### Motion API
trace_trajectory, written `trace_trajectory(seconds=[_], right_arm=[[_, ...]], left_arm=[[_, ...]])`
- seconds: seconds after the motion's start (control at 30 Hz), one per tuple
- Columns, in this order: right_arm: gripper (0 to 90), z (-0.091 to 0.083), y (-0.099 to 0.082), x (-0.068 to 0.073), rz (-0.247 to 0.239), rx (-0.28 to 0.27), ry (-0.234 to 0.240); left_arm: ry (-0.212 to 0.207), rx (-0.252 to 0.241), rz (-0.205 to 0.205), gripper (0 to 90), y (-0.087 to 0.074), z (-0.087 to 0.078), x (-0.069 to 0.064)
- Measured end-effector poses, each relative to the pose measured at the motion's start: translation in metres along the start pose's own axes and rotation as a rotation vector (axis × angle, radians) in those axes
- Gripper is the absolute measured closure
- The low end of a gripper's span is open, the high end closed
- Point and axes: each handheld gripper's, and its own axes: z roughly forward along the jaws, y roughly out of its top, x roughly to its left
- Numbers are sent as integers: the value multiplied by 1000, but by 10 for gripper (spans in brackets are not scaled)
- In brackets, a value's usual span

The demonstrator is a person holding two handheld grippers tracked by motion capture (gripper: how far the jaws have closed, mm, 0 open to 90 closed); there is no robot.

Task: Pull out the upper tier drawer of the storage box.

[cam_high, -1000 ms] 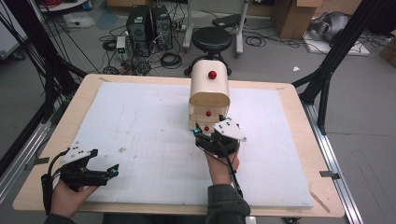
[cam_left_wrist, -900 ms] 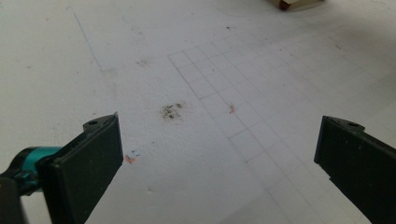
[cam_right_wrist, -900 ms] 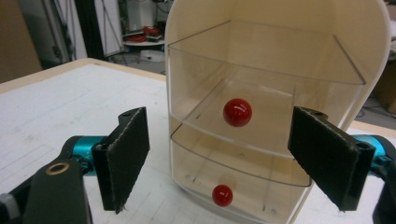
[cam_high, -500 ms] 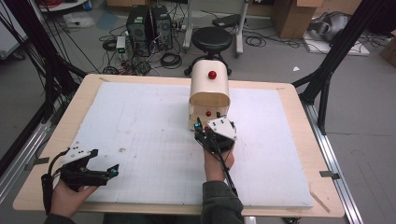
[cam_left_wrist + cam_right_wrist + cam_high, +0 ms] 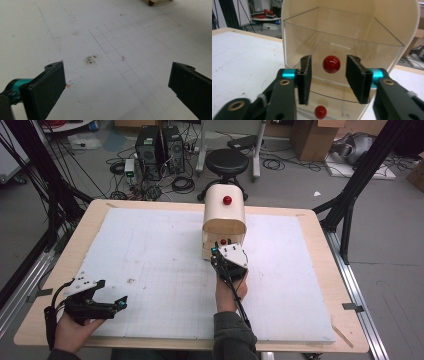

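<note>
From the high view, your right gripper [image 5: 226, 256] sits against the front of the cream-coloured, round-topped wooden cabinet [image 5: 224, 215], which stands on the white gridded foam board [image 5: 150, 260] covering the light wooden table [image 5: 90, 220], a little right of its middle. A red round knob [image 5: 227, 200] shows on the cabinet's top. Your left gripper [image 5: 107, 295] rests near the board's front left corner, well apart from the cabinet, jaws spread and holding nothing.

In the left gripper view, your two black jaws stand wide apart over the bare white board [image 5: 112, 50], released. A small dark smudge [image 5: 90, 59] lies on the board between and beyond them, beside faint pencilled grid lines.

In the right gripper view, your right gripper [image 5: 331, 72] faces the cabinet's [image 5: 387, 25] clear plastic drawer front [image 5: 342, 32]. Your jaws flank the upper red ball-shaped drawer knob [image 5: 331, 64], one on each side, with a visible gap on both sides, so they are not clenched on it. A second red knob [image 5: 320, 111] sits lower down on the drawer beneath, below the jaws.
</note>
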Motion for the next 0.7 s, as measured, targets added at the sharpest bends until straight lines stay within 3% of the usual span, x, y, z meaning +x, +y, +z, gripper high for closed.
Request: trace_trajectory(seconds=[0.47,0.7], right_arm=[[714,0,0,1,-12,-5,-22],[719,1,0,1,-7,-6,-19]], left_arm=[[-2,0,4,17,0,1,-1],[-2,1,6,17,0,1,-1]])
